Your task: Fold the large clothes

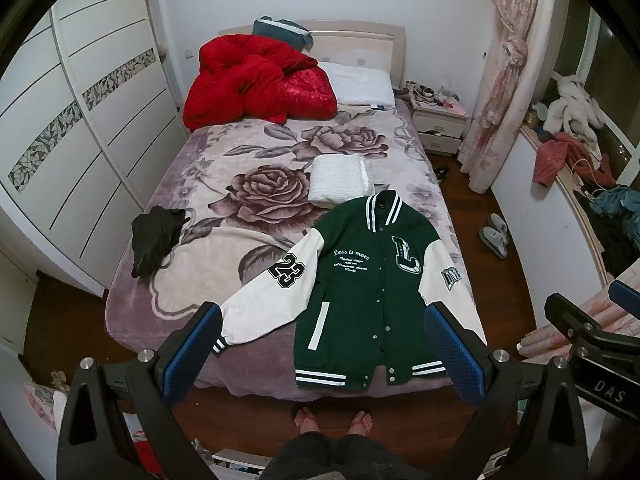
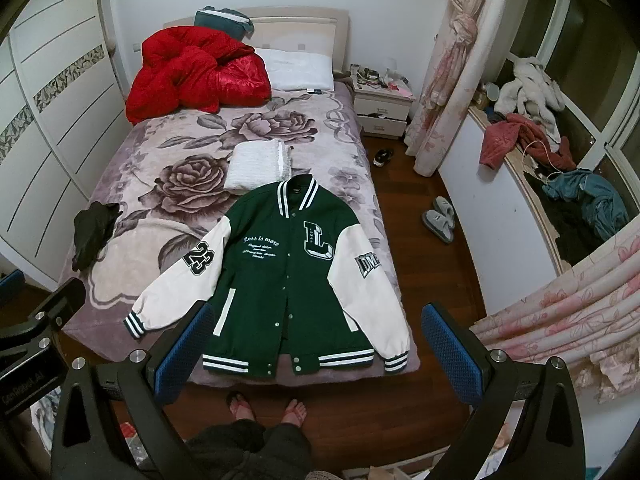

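A green varsity jacket (image 1: 360,296) with white sleeves lies flat, front up, snaps shut, at the near right end of the bed; it also shows in the right wrist view (image 2: 280,280). Its sleeves spread out to both sides. My left gripper (image 1: 320,348) is open and empty, held high above the jacket's hem. My right gripper (image 2: 316,348) is open and empty, also held high above the hem. The right gripper shows at the right edge of the left wrist view (image 1: 592,320).
The bed (image 1: 180,292) has a floral blanket. On it lie a folded white garment (image 1: 340,178), a black garment (image 1: 156,240), a red quilt (image 1: 256,84) and a pillow (image 1: 360,84). A wardrobe (image 1: 80,120) stands left. Slippers (image 1: 494,234) lie on the floor at right.
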Tool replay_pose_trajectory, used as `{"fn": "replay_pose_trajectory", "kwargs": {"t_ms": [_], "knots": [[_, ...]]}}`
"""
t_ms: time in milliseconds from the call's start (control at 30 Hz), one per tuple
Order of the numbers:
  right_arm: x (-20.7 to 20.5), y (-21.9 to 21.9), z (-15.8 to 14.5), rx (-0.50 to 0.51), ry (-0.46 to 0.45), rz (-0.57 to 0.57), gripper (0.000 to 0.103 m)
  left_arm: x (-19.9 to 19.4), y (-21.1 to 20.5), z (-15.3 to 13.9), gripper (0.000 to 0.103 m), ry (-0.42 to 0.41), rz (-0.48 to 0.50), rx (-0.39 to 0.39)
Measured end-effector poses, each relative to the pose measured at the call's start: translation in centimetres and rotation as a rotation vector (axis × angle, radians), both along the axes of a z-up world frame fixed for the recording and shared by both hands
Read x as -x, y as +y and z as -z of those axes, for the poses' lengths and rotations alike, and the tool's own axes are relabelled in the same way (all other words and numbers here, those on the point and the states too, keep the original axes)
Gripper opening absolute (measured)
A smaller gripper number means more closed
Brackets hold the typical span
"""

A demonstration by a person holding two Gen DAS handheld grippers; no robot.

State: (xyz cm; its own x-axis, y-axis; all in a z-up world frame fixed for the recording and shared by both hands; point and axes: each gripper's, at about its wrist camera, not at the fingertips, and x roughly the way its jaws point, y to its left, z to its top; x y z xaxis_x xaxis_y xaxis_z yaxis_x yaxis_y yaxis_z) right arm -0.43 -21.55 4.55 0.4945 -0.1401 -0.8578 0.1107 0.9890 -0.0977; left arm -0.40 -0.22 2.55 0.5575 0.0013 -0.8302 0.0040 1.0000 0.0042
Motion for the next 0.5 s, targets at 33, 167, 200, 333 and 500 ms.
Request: {"fn": "replay_pose_trajectory", "kwargs": {"t_ms": [33, 167, 200, 333, 500], "knots": [[-0.04, -0.06, 0.23, 0.001, 0.001, -0.002, 0.103, 0.0, 0.0, -0.01, 0.103, -0.001, -0.001, 0.0], [-0.01, 0.02, -0.12, -0.002, -0.001, -0.001, 0.103, 0.04, 0.06, 0.01, 0.103, -0.002, -0.001, 0.001], [0.0, 0.0, -0.02, 0.0, -0.001, -0.002, 0.103, 0.05, 0.1, 0.02, 0.103, -0.001, 0.0, 0.001], [-0.04, 0.03, -0.05, 0.0, 0.002, -0.004, 0.103, 0.12, 0.21, 0.01, 0.103, -0.003, 0.0, 0.002], [-0.04, 0.41, -0.06, 0.002, -0.002, -0.003, 0.103, 0.21, 0.26, 0.15, 0.103, -0.003, 0.0, 0.005]]}}
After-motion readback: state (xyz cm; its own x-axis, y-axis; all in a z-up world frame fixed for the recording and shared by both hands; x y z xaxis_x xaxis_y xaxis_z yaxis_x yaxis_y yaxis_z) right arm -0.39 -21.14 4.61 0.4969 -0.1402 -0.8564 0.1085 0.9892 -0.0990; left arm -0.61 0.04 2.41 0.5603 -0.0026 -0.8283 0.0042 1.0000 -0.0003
